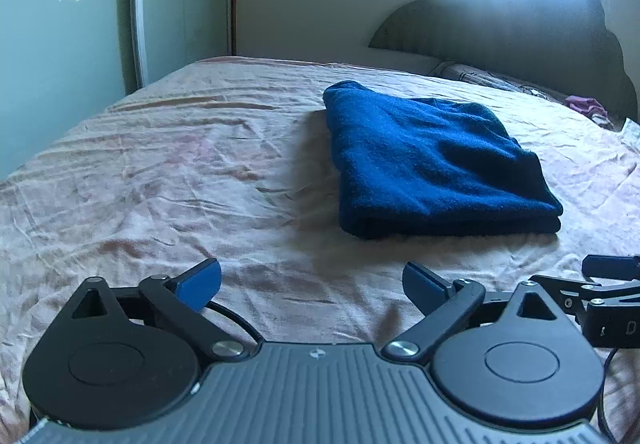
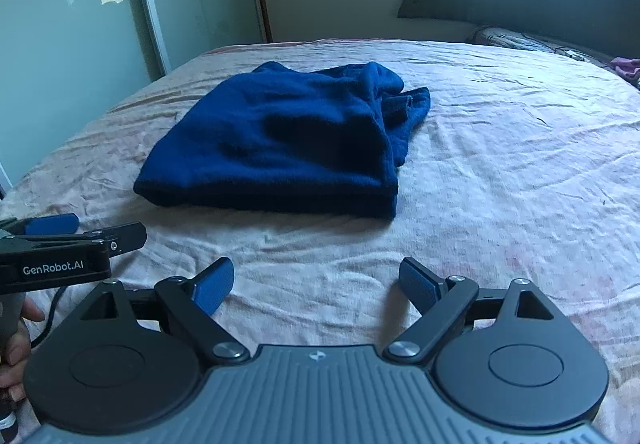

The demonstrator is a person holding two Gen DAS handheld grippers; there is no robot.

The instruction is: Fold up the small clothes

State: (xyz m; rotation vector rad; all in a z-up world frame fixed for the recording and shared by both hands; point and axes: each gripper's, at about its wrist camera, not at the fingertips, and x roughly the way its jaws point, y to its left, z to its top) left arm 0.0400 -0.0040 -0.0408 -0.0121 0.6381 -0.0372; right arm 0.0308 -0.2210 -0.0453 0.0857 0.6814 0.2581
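A dark blue fleece garment (image 1: 432, 160) lies folded in a thick pile on the pink bedsheet (image 1: 180, 164). In the right wrist view the same garment (image 2: 280, 140) shows a loose bunched end at its far right. My left gripper (image 1: 312, 284) hovers over the sheet short of the pile's near edge, jaws wide apart with nothing between them. My right gripper (image 2: 316, 282) is likewise open and empty, a little in front of the folded edge. Each gripper shows at the side of the other's view: the right one (image 1: 608, 272), the left one (image 2: 52, 228).
The bed's dark headboard (image 1: 520, 28) stands at the far right with a patterned pillow (image 2: 520, 40) and a small purple cloth (image 1: 586, 105) below it. Sliding wardrobe doors (image 1: 60, 44) line the far left. A hand (image 2: 16, 340) holds the left gripper's handle.
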